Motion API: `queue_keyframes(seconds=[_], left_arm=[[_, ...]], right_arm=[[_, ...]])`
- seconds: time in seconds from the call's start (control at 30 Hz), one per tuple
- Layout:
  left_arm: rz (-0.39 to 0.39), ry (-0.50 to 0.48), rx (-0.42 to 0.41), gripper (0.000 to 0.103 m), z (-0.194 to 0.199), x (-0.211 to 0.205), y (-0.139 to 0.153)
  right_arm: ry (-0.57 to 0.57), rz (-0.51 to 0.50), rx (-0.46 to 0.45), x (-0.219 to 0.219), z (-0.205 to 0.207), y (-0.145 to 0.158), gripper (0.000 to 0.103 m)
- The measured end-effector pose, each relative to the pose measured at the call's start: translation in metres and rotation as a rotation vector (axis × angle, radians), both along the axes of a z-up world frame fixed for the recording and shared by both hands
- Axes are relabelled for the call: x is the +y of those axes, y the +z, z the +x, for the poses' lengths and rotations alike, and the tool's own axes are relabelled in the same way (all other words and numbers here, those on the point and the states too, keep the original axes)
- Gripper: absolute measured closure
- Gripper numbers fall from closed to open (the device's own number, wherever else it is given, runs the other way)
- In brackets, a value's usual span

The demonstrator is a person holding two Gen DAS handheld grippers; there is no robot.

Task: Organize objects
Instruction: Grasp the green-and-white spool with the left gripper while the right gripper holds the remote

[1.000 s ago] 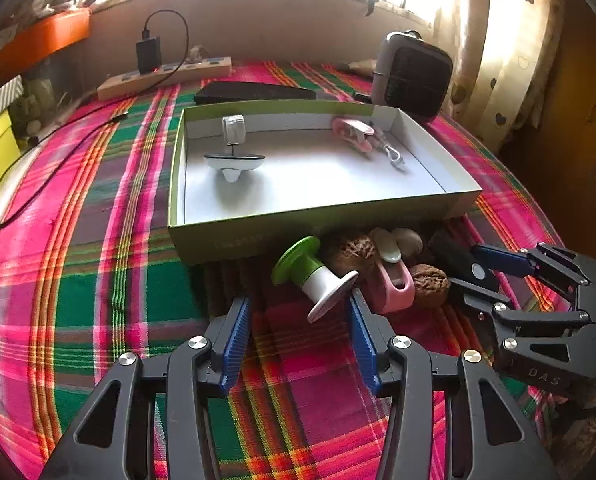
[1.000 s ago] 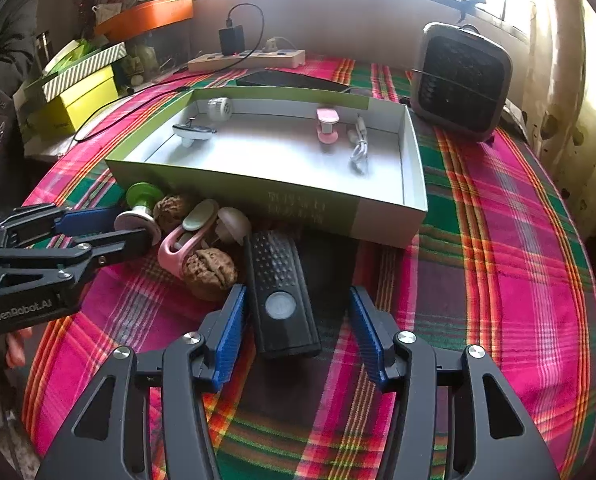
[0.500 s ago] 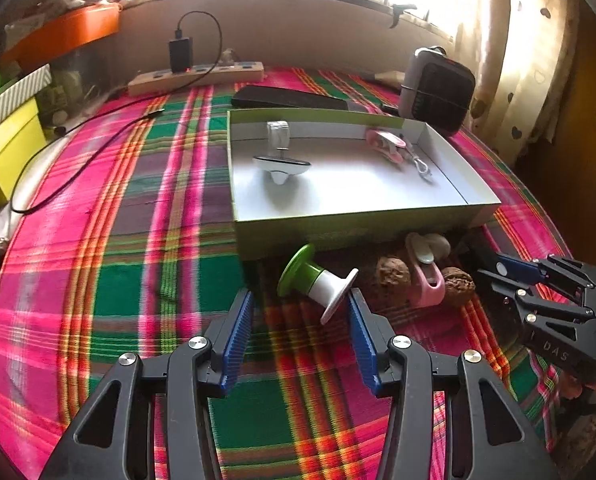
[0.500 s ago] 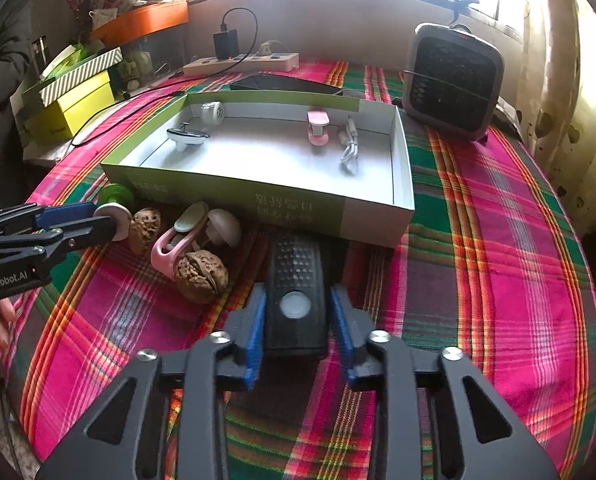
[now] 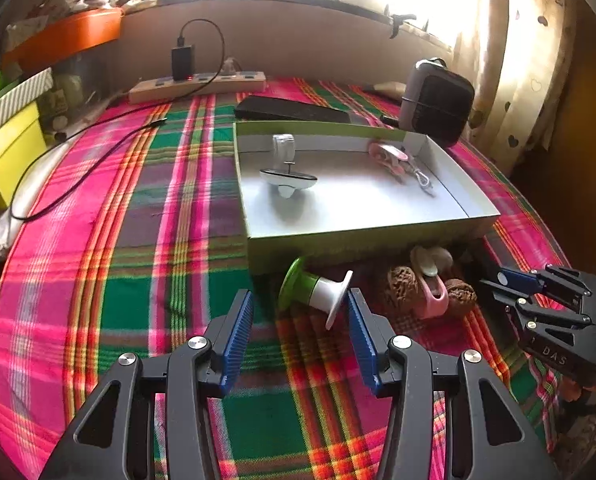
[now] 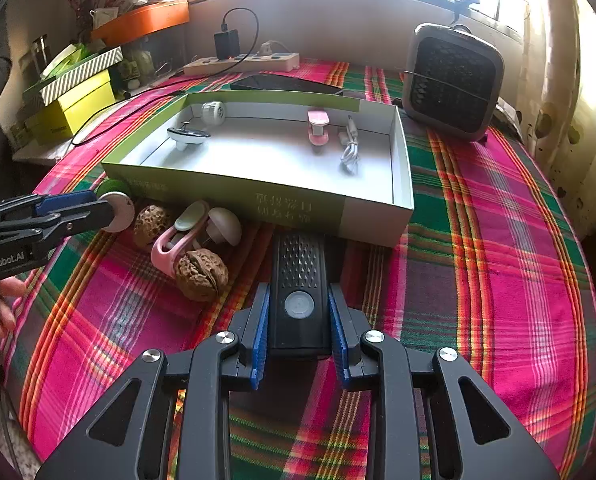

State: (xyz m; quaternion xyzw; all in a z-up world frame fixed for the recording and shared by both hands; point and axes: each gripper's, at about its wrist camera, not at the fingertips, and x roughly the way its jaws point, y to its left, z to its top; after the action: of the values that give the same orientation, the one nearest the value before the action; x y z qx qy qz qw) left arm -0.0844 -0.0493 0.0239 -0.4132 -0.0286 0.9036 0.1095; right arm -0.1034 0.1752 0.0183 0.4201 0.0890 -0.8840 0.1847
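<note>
My right gripper (image 6: 298, 292) is shut on a black bar-shaped device (image 6: 298, 272) with a round button, which lies on the plaid cloth just before the green box (image 6: 238, 188). My left gripper (image 5: 300, 304) stands open, with a green-and-white spool (image 5: 314, 292) lying on its side between the fingertips and close to the right finger. Beside the spool lie two walnuts (image 6: 200, 274), a pink clip (image 6: 170, 246) and a mushroom-shaped piece (image 6: 222, 224). The box (image 5: 358, 236) holds a white top, a white cylinder, a pink clip and a white cable.
A black heater (image 6: 452, 84) stands behind the box's right corner. A power strip (image 6: 242, 64) with a charger and its cable runs along the back. A flat black item (image 5: 294, 110) lies behind the box. Yellow boxes (image 6: 74, 108) sit at the far left, and a hand (image 6: 8, 300) shows at the left edge.
The right gripper's jaws have closed onto the black device. In the left wrist view the box has slid right and farther off; the spool stays between the open fingers.
</note>
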Motion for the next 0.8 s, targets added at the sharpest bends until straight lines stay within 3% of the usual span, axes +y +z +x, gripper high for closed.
queue_keyframes(seconds=[0.57, 0.8], left_arm=[[-0.066, -0.002, -0.015, 0.057, -0.013, 0.013, -0.01], [-0.03, 0.031, -0.02, 0.057, -0.016, 0.01, -0.009]], right_arm=[[-0.004, 0.002, 0.0, -0.001, -0.002, -0.001, 0.075], [-0.005, 0.002, -0.001, -0.001, -0.002, -0.001, 0.075]])
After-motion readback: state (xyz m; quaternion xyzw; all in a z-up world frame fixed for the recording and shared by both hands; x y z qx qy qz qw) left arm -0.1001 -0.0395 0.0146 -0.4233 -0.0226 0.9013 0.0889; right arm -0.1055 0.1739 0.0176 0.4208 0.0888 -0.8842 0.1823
